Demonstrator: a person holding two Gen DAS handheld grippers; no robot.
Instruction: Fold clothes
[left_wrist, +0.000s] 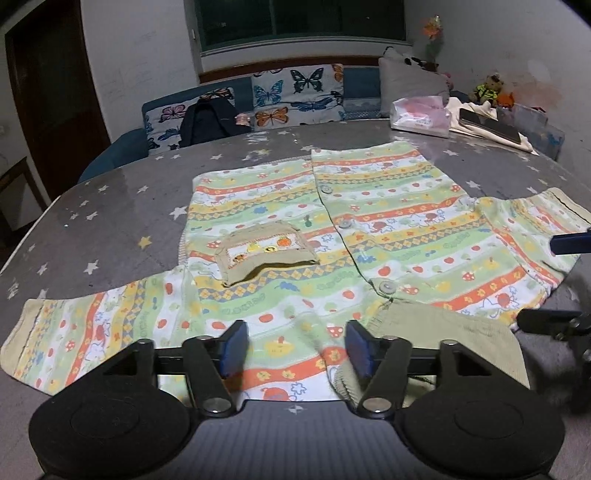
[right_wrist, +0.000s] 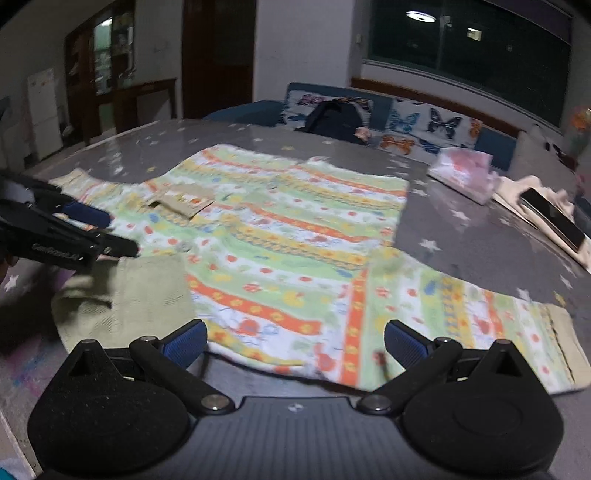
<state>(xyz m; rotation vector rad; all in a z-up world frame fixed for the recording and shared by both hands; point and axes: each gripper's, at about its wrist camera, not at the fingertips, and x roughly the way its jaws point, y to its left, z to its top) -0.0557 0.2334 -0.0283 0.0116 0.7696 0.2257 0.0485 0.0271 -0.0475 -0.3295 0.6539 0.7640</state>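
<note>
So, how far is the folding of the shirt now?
Done: the striped, patterned button shirt lies spread flat, front up, on the grey star-print table, both sleeves out. In hand: nothing; the left gripper is open over the near edge by the collar, and the right gripper is open near the right sleeve. Left: every fold.

- Dim indoor light; ceiling lamp (right_wrist: 420, 15) mirrored in dark window (right_wrist: 476, 40).
- Glare patches on glossy table (left_wrist: 110, 221).
- Right wrist view motion-blurred; left sharp.
- Fisheye bends edges, corners dark.
</note>
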